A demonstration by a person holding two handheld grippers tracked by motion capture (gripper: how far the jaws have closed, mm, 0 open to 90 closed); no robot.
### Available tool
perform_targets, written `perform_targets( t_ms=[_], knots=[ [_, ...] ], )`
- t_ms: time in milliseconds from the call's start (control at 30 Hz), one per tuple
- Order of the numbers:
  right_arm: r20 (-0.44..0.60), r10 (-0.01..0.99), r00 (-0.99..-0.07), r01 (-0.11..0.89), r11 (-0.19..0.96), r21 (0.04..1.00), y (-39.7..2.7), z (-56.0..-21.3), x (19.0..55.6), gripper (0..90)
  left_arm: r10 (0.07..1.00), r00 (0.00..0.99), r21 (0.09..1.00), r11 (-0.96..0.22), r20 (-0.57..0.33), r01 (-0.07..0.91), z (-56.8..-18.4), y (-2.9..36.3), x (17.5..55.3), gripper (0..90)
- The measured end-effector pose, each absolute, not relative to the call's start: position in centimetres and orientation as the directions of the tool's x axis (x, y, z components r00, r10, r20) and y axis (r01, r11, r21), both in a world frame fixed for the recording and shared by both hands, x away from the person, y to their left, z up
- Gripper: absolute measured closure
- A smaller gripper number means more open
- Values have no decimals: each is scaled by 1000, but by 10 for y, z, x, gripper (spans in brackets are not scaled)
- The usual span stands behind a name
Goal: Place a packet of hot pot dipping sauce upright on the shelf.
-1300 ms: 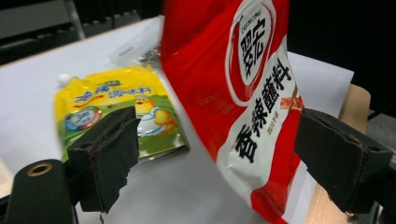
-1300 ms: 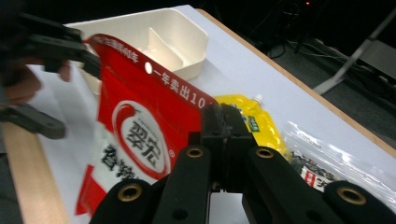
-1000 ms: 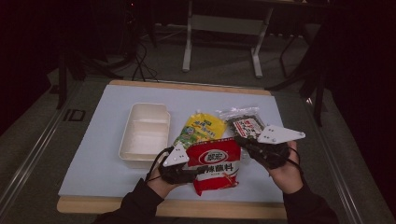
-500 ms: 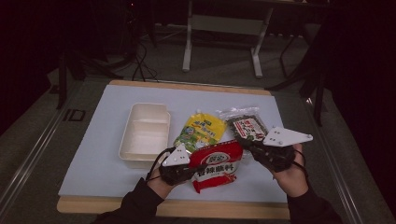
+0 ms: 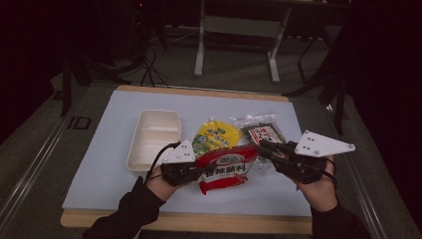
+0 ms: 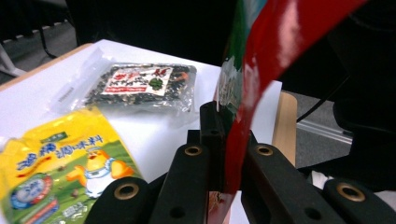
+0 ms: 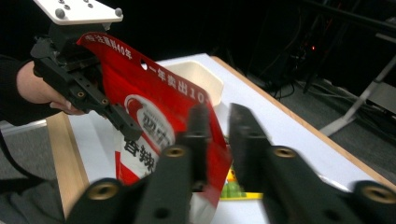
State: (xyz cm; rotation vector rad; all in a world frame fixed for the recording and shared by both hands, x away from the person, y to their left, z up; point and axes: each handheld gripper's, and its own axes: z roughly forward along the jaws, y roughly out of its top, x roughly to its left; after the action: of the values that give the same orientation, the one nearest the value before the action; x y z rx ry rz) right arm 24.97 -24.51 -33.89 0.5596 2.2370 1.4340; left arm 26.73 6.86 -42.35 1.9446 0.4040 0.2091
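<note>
Red pouch (image 5: 226, 167) pinched by left gripper (image 5: 191, 172), right gripper (image 5: 263, 148) just opening, edge between jaws; behind pouch: yellow pouch (image 5: 215, 136), seaweed pack (image 5: 260, 133), white box (image 5: 152, 140).

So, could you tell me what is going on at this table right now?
A person holds a red snack pouch off the table between two handheld grippers. The left gripper is clamped on one edge of it. The right gripper has just been opening, with the pouch's other edge in the gap between its jaws. A yellow pouch, a seaweed packet and a white tray lie behind.
</note>
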Motion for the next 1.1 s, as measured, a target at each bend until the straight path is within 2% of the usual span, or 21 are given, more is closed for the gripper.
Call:
perform_targets(
  t_ms=[33, 133, 200, 233, 433, 633, 767, 900, 1100],
  knots=[
    [-131, 544, -829, 104, 379, 919, -246, -339, 250, 649, 376, 926, 918, -354, -37, 180, -420, 72, 269, 900],
    [-116, 554, -824, 110, 358, 927, -251, -342, 252, 555, 375, 926, 917, -357, -36, 180, -415, 80, 273, 900],
    [-114, 563, -819, 115, 356, 927, -252, -344, 253, 526, 365, 929, 918, -347, -56, 192, -412, 88, 279, 900],
    [-77, 572, -816, 142, 328, 934, -258, -350, 257, 458, 365, 930, 920, -345, -51, 186, -411, 91, 280, 900],
    [-17, 594, -805, 203, 302, 932, -266, -370, 265, 282, 390, 920, 937, -312, -24, 157, -403, 115, 288, 900],
    [49, 572, -819, 255, 285, 924, -270, -392, 271, 156, 410, 912, 936, -328, 21, 126, -391, 139, 299, 900],
    [59, 590, -805, 271, 278, 921, -272, -404, 276, 143, 420, 907, 935, -337, 42, 112, -385, 155, 310, 900],
    [119, 581, -805, 304, 232, 924, -277, -412, 281, 155, 448, 893, 939, -323, 39, 121, -384, 171, 320, 900],
    [118, 575, -810, 299, 230, 926, -282, -419, 284, 154, 486, 873, 942, -310, 41, 128, -383, 194, 333, 900]
  ],
)
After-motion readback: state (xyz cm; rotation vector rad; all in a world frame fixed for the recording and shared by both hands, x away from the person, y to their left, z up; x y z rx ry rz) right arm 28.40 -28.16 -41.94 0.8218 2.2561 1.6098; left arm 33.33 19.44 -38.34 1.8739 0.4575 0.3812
